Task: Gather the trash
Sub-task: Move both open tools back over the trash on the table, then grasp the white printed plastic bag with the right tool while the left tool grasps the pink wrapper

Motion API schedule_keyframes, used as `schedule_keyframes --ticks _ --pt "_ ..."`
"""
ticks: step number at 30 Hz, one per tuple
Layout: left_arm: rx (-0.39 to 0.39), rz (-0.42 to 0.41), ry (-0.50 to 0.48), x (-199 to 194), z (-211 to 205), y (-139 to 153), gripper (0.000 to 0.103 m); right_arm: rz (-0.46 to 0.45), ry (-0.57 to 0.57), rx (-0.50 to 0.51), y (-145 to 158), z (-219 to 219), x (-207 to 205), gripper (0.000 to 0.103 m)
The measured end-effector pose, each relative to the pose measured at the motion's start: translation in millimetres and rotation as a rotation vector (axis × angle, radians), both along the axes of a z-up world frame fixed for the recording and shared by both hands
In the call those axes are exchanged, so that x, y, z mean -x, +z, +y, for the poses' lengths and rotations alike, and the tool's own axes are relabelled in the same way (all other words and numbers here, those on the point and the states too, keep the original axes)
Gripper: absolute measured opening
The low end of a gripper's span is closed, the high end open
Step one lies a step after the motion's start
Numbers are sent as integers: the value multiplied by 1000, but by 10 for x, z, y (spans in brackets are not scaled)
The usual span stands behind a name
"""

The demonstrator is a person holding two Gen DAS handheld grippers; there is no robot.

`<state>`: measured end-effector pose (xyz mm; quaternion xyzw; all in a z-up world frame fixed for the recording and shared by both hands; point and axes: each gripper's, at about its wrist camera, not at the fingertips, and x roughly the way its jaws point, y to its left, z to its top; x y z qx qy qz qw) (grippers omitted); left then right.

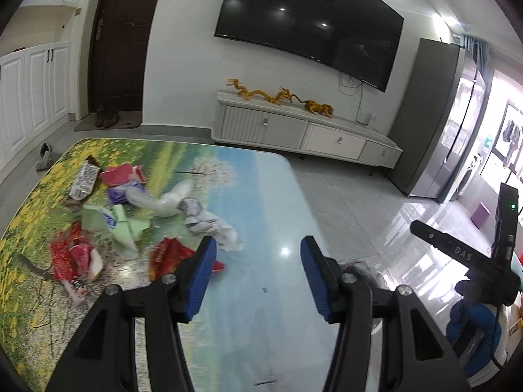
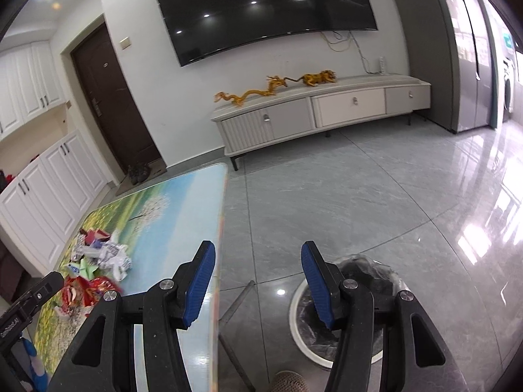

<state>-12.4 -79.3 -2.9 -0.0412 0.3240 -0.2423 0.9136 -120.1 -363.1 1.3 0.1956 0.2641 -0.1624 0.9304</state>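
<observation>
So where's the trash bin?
In the right wrist view, the round white-rimmed bin lined with a black plastic bag stands on the grey tiled floor, lower right, beside the picture-topped table.

- The left wrist view looks forward and downward between the left claw [image 1: 258, 248], from low over the surface [image 1: 261, 196], with the pile of wrappers [image 1: 137, 215] close by at left.
- The right wrist view looks the same way between the right claw [image 2: 258, 254], from beside the surface edge [image 2: 219, 228], above the floor and a bin [image 2: 359, 294].
- Both views share the surface, the wrappers, the television [image 1: 310, 23], the low cabinet [image 1: 304, 130] and the dark door [image 1: 124, 39].
</observation>
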Motion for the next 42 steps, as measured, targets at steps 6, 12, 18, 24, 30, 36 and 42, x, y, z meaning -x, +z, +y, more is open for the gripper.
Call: schedule_keyframes --ticks 6,12,18,24,30,36,42 --pt "50 28 109 -74 787 -144 52 11 93 31 48 423 -247 52" --pt "128 67 162 -202 1339 -283 52 32 177 47 -6 779 -530 52" --pt "154 120 180 -505 1459 -444 52 56 250 46 -133 975 -807 52" --pt "122 169 220 -797 1468 -661 52 77 300 34 -253 1040 -1089 52" --pt "88 199 220 -1002 1380 -800 52 80 356 24 -325 1119 -1304 52" --pt "48 220 217 -1122 1294 -911 52 81 396 24 -344 1197 -1450 52" --pt "15 238 243 -1207 1307 -982 51 87 452 39 -353 1294 -1626 52"
